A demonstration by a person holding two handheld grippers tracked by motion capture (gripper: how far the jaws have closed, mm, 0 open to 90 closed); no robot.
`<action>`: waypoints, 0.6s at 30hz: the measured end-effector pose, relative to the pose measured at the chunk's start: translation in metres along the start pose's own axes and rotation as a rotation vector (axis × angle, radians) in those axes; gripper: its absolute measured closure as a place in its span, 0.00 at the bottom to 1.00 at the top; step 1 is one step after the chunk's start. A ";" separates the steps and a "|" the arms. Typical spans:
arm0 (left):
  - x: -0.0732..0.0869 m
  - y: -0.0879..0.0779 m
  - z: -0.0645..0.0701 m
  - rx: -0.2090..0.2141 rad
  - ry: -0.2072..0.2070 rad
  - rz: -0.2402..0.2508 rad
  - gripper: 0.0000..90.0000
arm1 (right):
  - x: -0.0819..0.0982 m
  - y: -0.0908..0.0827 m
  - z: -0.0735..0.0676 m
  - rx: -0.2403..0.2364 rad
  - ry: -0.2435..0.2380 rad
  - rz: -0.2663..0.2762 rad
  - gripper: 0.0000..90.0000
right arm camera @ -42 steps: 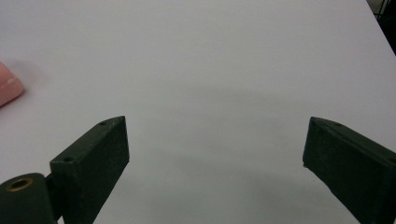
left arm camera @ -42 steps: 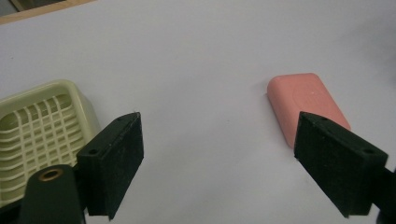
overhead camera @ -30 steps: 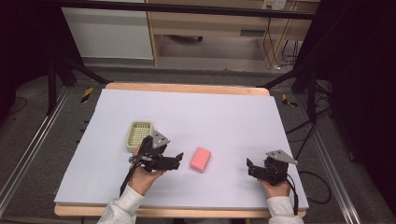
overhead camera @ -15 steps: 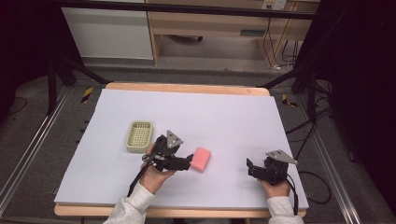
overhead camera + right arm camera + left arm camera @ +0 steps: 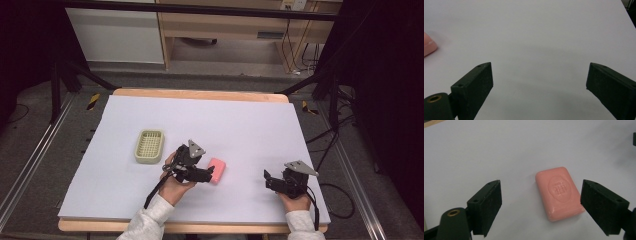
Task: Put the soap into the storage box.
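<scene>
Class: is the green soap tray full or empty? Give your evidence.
Empty. The tray shows only its own grid, and the pink soap lies on the table beside the left gripper.

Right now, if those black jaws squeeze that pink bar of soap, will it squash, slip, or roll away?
The pink soap bar looks solid, with a crisp stamped emblem, so it probably stays stiff. Its smooth, rounded edges could let it slip between the open left gripper jaws. It lies flat on the white table, so rolling seems unlikely.

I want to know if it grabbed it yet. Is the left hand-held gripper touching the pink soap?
Apart. In the left gripper view, the left hand-held gripper is open, and white table shows between each jaw and the pink soap.
</scene>
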State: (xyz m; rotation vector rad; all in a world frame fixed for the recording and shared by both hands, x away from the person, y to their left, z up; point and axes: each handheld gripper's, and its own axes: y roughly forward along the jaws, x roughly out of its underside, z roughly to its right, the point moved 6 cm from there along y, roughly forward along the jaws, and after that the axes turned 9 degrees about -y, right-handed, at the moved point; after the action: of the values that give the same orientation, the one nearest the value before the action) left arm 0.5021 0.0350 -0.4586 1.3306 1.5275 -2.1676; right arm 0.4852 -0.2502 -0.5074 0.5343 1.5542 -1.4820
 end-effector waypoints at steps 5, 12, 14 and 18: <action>0.000 0.006 0.002 0.000 0.001 -0.014 0.19 | 0.000 0.000 0.000 -0.003 0.000 -0.001 0.08; 0.000 0.015 0.004 0.000 -0.002 -0.035 0.18 | 0.000 0.000 0.000 -0.001 0.000 -0.001 0.08; 0.000 0.017 0.004 0.000 0.001 -0.036 0.18 | 0.000 0.000 0.000 -0.001 -0.001 -0.001 0.08; 0.000 0.020 0.006 -0.002 0.002 -0.049 0.18 | 0.000 0.000 0.000 -0.001 0.000 0.001 0.08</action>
State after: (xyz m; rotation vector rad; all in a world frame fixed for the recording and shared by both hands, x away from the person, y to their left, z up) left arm 0.5101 0.0207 -0.4715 1.3091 1.5788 -2.1931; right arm 0.4854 -0.2502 -0.5073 0.5343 1.5547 -1.4805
